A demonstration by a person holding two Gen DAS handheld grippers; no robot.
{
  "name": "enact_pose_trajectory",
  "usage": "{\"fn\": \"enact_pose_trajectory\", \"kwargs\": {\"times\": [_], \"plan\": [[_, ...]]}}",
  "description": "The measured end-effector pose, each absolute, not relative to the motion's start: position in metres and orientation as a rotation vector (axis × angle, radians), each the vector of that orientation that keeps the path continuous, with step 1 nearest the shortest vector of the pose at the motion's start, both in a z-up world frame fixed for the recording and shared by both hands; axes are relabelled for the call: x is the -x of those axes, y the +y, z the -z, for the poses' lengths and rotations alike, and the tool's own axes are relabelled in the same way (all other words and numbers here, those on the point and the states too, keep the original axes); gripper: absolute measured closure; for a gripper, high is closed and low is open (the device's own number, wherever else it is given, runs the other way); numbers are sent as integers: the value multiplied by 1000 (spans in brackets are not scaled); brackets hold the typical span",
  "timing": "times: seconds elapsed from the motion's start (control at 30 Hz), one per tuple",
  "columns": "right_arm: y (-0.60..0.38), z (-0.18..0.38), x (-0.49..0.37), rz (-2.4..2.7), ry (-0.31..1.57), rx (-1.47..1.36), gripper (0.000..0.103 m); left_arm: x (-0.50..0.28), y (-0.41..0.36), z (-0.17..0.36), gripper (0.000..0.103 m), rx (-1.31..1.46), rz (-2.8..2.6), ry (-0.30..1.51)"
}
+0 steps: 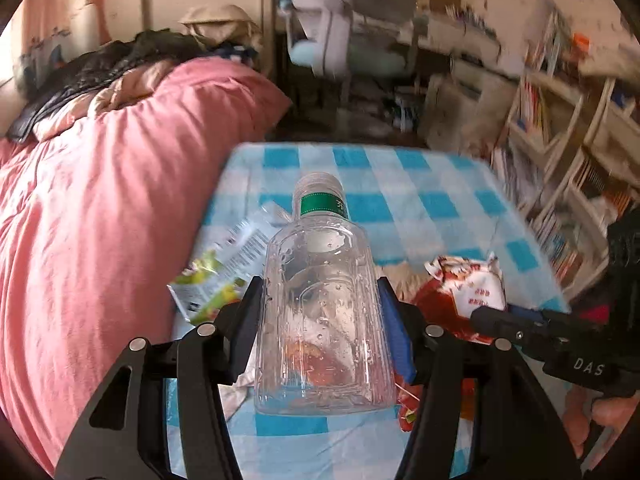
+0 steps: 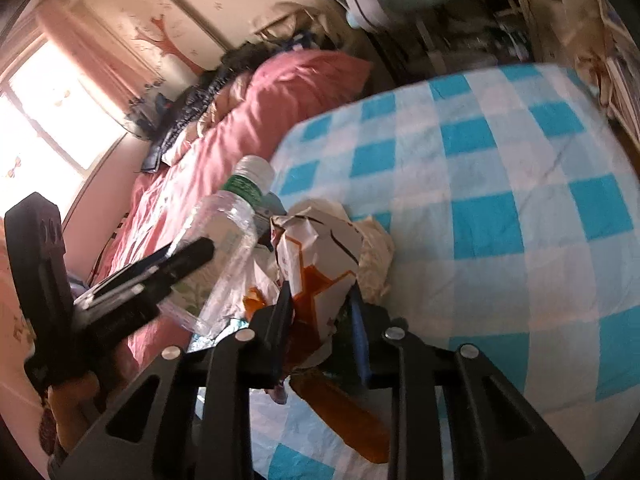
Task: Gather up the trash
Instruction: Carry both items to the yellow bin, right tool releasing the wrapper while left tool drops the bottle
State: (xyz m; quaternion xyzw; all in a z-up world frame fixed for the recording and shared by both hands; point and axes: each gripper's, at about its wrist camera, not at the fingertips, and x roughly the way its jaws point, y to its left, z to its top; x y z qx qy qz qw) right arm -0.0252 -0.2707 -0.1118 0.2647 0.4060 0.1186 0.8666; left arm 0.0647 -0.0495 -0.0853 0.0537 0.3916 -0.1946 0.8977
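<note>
Your left gripper (image 1: 320, 300) fingers grasp the clear plastic bottle (image 1: 320, 292); your right gripper (image 2: 320, 312) fingers pinch the crumpled red-white wrapper (image 2: 316, 264). You are in the pickup step; next, lift both from the blue-checked counter (image 2: 500, 200).

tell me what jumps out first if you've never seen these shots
A clear plastic bottle with a green label fills the middle of the left view, clamped between the fingers of the left hand-held gripper above a blue-and-white checked cloth. Beside it, the right hand-held gripper pinches a crumpled red-and-white snack wrapper. A rumpled pink quilt spreads along the left.
</note>
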Motion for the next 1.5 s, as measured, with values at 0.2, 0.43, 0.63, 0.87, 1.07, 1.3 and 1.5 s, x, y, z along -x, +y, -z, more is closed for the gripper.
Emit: {"fn": "enact_pose_trajectory", "kwargs": {"times": [0.2, 0.43, 0.63, 0.87, 1.07, 1.3, 1.5], "plan": [[-269, 96, 41, -275, 783, -541, 76, -45, -23, 67, 50, -36, 418, 752], [-249, 88, 83, -323, 734, -504, 76, -5, 7, 57, 50, -1, 430, 709], [-224, 90, 128, -372, 762, -428, 76, 37, 26, 57, 50, 17, 433, 693], [-178, 114, 187, -428, 907, -197, 76, 84, 33, 68, 50, -13, 446, 712], [-147, 154, 213, -465, 1070, -29, 75, 121, 32, 79, 50, -46, 461, 732], [-152, 162, 216, -433, 1087, -32, 56, 148, 30, 91, 50, -70, 472, 763], [-175, 146, 216, -340, 990, -140, 52, 165, 25, 97, 50, -95, 487, 789]]}}
